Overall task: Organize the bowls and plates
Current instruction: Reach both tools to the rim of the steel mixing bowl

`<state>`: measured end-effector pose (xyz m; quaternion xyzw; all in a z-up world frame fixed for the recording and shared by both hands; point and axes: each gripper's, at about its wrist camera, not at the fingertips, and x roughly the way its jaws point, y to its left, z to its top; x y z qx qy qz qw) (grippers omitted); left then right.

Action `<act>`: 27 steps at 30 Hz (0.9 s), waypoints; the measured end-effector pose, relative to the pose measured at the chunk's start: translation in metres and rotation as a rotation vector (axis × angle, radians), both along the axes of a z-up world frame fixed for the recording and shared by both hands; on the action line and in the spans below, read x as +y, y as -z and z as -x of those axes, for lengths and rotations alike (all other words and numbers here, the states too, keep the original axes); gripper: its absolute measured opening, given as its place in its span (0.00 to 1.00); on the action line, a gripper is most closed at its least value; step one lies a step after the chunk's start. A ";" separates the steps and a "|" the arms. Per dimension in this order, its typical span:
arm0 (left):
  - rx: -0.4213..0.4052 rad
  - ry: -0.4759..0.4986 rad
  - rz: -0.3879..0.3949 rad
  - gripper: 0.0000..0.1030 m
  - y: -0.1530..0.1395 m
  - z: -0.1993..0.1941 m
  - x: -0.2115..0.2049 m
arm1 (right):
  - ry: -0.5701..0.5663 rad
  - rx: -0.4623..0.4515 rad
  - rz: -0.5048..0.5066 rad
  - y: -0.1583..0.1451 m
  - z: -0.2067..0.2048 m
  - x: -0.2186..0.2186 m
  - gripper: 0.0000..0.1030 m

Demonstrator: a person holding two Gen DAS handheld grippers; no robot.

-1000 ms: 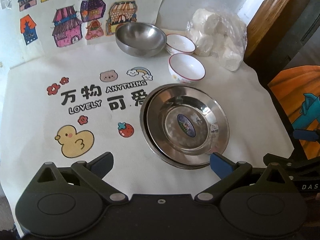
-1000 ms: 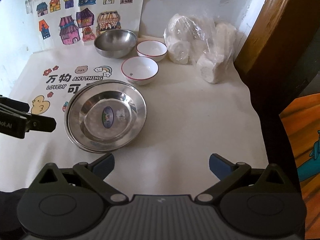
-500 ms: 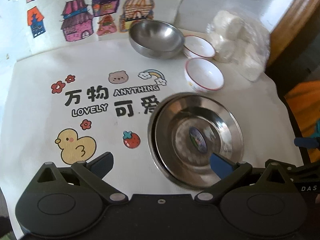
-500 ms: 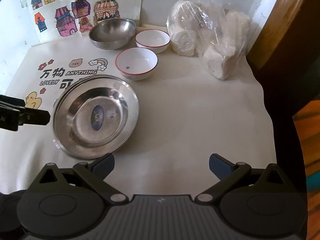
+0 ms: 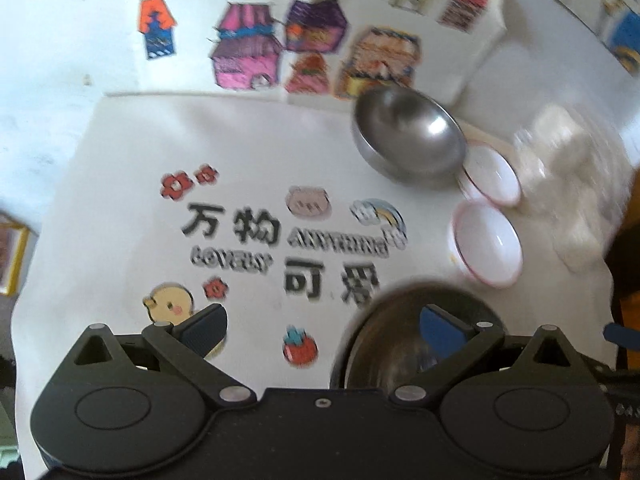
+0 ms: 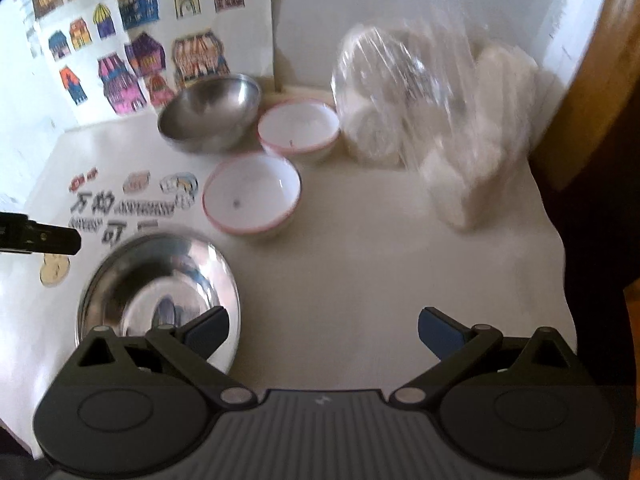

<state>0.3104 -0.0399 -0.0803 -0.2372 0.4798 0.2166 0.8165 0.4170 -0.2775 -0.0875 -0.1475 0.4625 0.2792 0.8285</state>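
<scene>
Stacked steel plates (image 6: 160, 284) lie on the white printed cloth, and show in the left wrist view (image 5: 400, 320) under my right finger. A steel bowl (image 6: 212, 114) (image 5: 408, 136) stands at the back. Two white bowls with red rims stand beside it, the near one (image 6: 252, 194) (image 5: 486, 246) and the far one (image 6: 298, 126) (image 5: 492, 176). My left gripper (image 5: 322, 326) is open and empty over the cloth, left of the plates. My right gripper (image 6: 324, 330) is open and empty over bare cloth, right of the plates.
A clear bag of white rolls (image 6: 432, 120) stands at the back right. Paper house drawings (image 5: 312, 40) lean on the wall behind. A wooden frame (image 6: 592, 80) borders the table on the right. The left gripper's tip (image 6: 44, 236) shows at the left edge.
Both grippers have moved forward and lower over the table; the plates now lie close under them. The left view has swung left. Both stay open and nothing was gripped.
</scene>
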 end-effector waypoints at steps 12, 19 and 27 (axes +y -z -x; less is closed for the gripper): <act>-0.042 -0.076 -0.112 0.99 -0.009 -0.074 0.031 | -0.203 -0.088 -0.184 -0.026 -0.060 0.061 1.00; -0.010 -0.097 -0.107 0.99 0.010 -0.103 0.047 | -0.242 -0.048 -0.250 -0.021 -0.102 0.089 0.91; 0.006 -0.106 -0.127 0.99 0.021 -0.125 0.050 | -0.231 -0.009 -0.287 -0.008 -0.135 0.113 0.79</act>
